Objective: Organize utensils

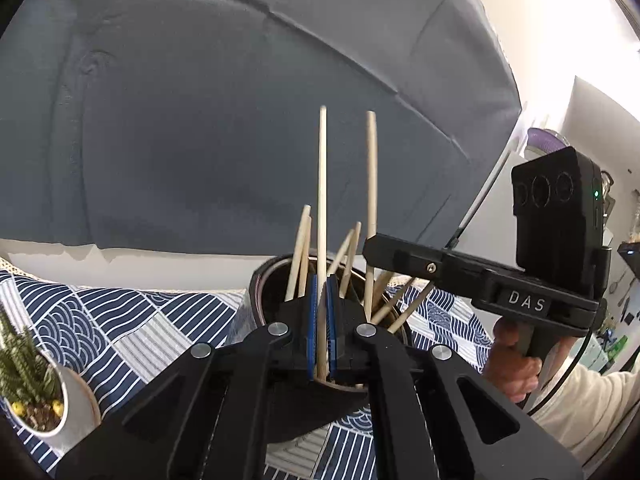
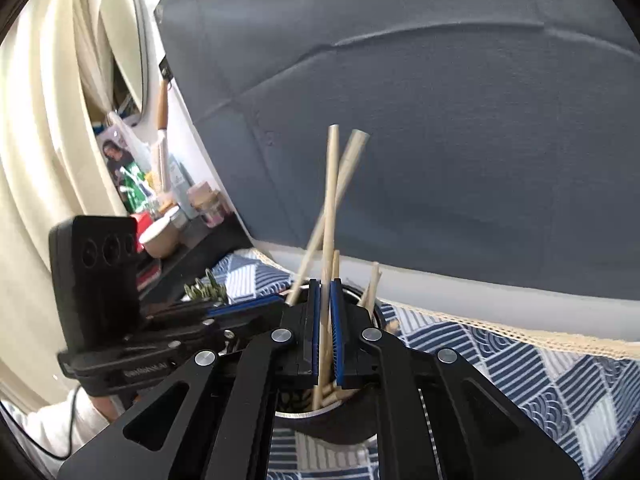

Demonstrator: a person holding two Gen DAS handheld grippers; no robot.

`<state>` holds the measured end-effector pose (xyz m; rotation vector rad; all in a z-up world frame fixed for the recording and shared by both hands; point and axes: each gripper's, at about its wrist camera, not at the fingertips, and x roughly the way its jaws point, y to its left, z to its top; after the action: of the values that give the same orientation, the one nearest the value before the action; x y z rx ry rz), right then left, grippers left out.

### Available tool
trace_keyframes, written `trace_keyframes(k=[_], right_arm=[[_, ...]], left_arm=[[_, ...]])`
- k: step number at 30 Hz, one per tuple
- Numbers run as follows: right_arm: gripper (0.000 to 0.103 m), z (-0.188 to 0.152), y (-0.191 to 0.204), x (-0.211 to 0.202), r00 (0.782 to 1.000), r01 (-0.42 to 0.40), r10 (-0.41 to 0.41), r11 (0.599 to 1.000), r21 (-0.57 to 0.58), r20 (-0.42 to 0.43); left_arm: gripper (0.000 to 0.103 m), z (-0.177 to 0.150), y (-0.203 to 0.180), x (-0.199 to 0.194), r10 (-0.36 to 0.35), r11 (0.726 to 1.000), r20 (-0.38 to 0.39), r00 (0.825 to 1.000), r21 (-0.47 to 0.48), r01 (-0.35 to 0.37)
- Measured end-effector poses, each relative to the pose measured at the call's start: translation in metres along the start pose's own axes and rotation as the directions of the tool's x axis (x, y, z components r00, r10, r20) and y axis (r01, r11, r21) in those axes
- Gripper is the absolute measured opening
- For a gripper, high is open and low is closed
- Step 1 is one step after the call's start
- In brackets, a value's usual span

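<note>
Standing on a blue-and-white patterned tablecloth (image 1: 120, 320), a small potted plant (image 1: 32, 384) sits at far left while a dark holder (image 1: 264, 292) at centre bristles with wooden chopsticks (image 1: 300, 248). Directly above the holder, the left gripper (image 1: 321, 332) pinches one upright chopstick (image 1: 322, 200) between its blue pads, jaws nearly together. Just to its right, the right gripper (image 2: 325, 332), carried in a person's hand (image 1: 512, 364), clamps a second chopstick (image 2: 330, 208) the same way, its lower end inside the holder's mouth among the others. A grey upholstered cushion (image 1: 240, 120) fills the background behind both tools.
</note>
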<state>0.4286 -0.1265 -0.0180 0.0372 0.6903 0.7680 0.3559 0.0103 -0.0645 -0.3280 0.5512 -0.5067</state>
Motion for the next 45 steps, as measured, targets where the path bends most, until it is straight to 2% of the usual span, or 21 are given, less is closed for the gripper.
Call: trace_keyframes(k=[5,6,7,8,10,11,13,15,18,20,21,24,25,26,29,34,38,45], right_arm=[[0.009,-0.006,0.001,-0.014,0.999,0.034,-0.034,0.999,-0.004,-0.016],[0.009,-0.007,0.002,-0.018,0.999,0.049,-0.049,0.999,-0.003,-0.017],[0.014,-0.007,0.001,-0.023,0.998,0.061,-0.061,0.998,-0.001,-0.013],[0.027,-0.007,0.002,-0.026,0.998,0.063,-0.063,0.998,-0.001,-0.009],[0.044,-0.008,0.003,-0.038,0.996,0.087,-0.087,0.996,-0.005,0.011],[0.044,-0.008,0.003,-0.042,0.996,0.092,-0.092,0.996,-0.005,0.013],[0.047,-0.009,0.004,-0.052,0.995,0.101,-0.101,0.995,-0.005,0.022],[0.050,-0.010,0.008,-0.063,0.993,0.117,-0.117,0.993,-0.012,0.034],[0.073,-0.014,0.013,-0.075,0.989,0.139,-0.139,0.990,-0.003,0.044],[0.082,-0.017,0.019,-0.082,0.987,0.151,-0.151,0.988,-0.010,0.046],[0.085,-0.019,0.022,-0.084,0.987,0.159,-0.158,0.987,-0.014,0.042],[0.086,-0.028,0.029,-0.091,0.983,0.179,-0.178,0.984,-0.022,0.035],[0.087,-0.032,0.031,-0.094,0.982,0.185,-0.184,0.983,-0.015,0.029],[0.087,-0.036,0.032,-0.096,0.982,0.187,-0.187,0.982,-0.008,0.022],[0.087,-0.050,0.039,-0.104,0.979,0.202,-0.202,0.979,0.003,0.013],[0.088,-0.077,0.055,-0.121,0.976,0.217,-0.217,0.976,-0.014,0.000],[0.089,-0.100,0.071,-0.132,0.977,0.212,-0.213,0.977,-0.034,-0.028],[0.090,-0.133,0.101,-0.160,0.976,0.215,-0.217,0.976,-0.044,-0.028]], left_arm=[[0.005,-0.009,-0.009,-0.014,0.043,0.997,-0.023,0.999,0.059,-0.041],[0.009,-0.010,-0.009,-0.017,0.044,0.997,-0.025,0.999,0.059,-0.043],[0.019,-0.012,-0.010,-0.021,0.053,0.997,-0.026,0.998,0.060,-0.051],[0.022,-0.013,-0.011,-0.024,0.068,0.996,-0.027,0.997,0.066,-0.066],[0.028,-0.015,-0.014,-0.032,0.096,0.992,-0.025,0.995,0.080,-0.094],[0.031,-0.017,-0.015,-0.035,0.106,0.991,-0.026,0.994,0.083,-0.104],[0.051,-0.019,-0.017,-0.043,0.139,0.986,-0.028,0.990,0.094,-0.136],[0.057,-0.022,-0.020,-0.051,0.177,0.979,-0.025,0.984,0.105,-0.173],[0.068,-0.025,-0.022,-0.062,0.211,0.973,-0.020,0.977,0.105,-0.207],[0.070,-0.029,-0.026,-0.071,0.233,0.966,-0.026,0.972,0.123,-0.229],[0.075,-0.031,-0.028,-0.073,0.242,0.963,-0.030,0.970,0.131,-0.236],[0.085,-0.037,-0.036,-0.084,0.252,0.959,-0.044,0.967,0.148,-0.244],[0.094,-0.039,-0.038,-0.089,0.252,0.959,-0.043,0.967,0.148,-0.243],[0.098,-0.042,-0.041,-0.093,0.257,0.957,-0.038,0.966,0.148,-0.248],[0.097,-0.051,-0.047,-0.106,0.258,0.959,-0.051,0.965,0.139,-0.249],[0.097,-0.070,-0.060,-0.120,0.291,0.950,-0.076,0.954,0.141,-0.279],[0.097,-0.088,-0.076,-0.136,0.342,0.927,-0.063,0.938,0.188,-0.325],[0.097,-0.110,-0.099,-0.164,0.346,0.923,-0.091,0.934,0.211,-0.322]])
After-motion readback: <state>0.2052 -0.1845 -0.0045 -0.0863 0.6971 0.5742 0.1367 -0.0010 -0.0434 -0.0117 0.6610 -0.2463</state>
